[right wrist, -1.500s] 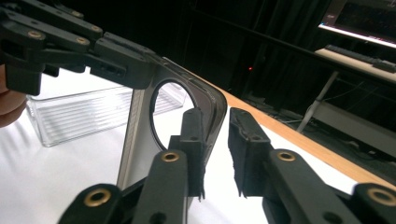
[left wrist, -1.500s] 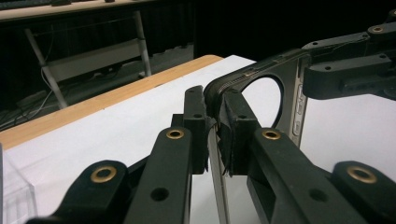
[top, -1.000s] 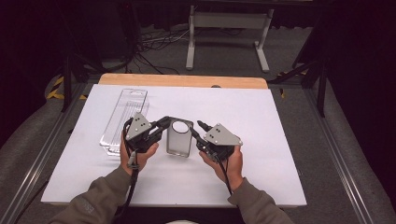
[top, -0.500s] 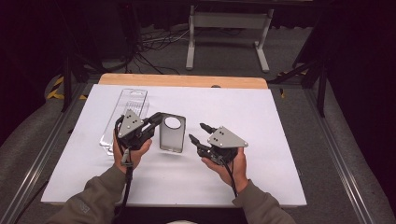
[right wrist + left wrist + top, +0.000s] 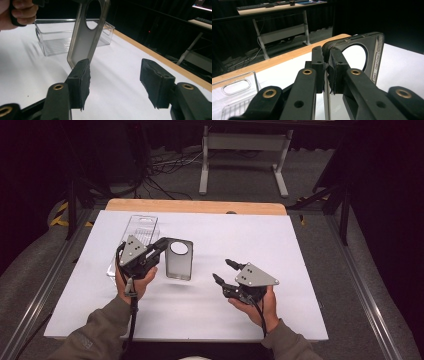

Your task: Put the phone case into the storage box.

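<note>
Backing toward the table's near edge, the right gripper (image 5: 222, 270) has let go of the smoky translucent phone case with a round camera hole (image 5: 179, 259) — its jaws have just been opening and stand apart, nothing between them. Alone, the left gripper (image 5: 162, 243) stays clamped on the case's top corner, holding it above the white table (image 5: 280, 245) beside the clear plastic tray (image 5: 136, 240). Handover looks finished — putting the case in the tray is probably what's left.

Black jaws, brass pivots, grey plates, olive sleeves.
</note>
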Motion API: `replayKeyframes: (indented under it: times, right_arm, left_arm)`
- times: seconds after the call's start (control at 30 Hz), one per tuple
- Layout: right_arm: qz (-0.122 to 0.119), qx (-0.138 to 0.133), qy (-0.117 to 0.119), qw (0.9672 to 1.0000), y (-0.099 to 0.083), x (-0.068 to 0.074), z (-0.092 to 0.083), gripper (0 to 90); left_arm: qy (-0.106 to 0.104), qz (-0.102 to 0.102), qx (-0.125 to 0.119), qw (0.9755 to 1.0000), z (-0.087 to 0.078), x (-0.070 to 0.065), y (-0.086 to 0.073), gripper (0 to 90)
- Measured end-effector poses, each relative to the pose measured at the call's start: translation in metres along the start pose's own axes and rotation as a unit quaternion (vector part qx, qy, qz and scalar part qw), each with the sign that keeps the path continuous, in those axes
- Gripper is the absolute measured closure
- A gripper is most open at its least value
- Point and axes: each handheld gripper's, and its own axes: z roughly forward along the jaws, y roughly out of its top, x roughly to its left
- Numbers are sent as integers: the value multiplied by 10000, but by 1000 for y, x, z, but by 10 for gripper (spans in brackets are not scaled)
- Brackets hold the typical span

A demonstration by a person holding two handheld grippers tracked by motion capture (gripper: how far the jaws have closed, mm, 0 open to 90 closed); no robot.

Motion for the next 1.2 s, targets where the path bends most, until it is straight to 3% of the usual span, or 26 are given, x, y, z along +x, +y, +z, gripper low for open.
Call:
replayKeyframes:
  times: [0.27, 0.53, 0.77, 1.2]
  right_arm:
    - [-74, -82, -90, 9999, -14, -5, -16, 372]
    - [-201, 42, -133, 9997, -26, -7, -27, 345]
    - [-153, 195, -213, 9995, -36, -10, -34, 332]
    - [-108, 174, -311, 9993, -47, -13, -47, 292]
  left_arm:
    - [45, -31, -32, 10000, -3, 3, 1, 838]
    - [87, -50, -63, 9999, -4, 6, 2, 838]
    - [113, -94, -108, 9998, -6, 8, 4, 838]
    - [242, -170, -213, 9993, -13, 17, 8, 839]
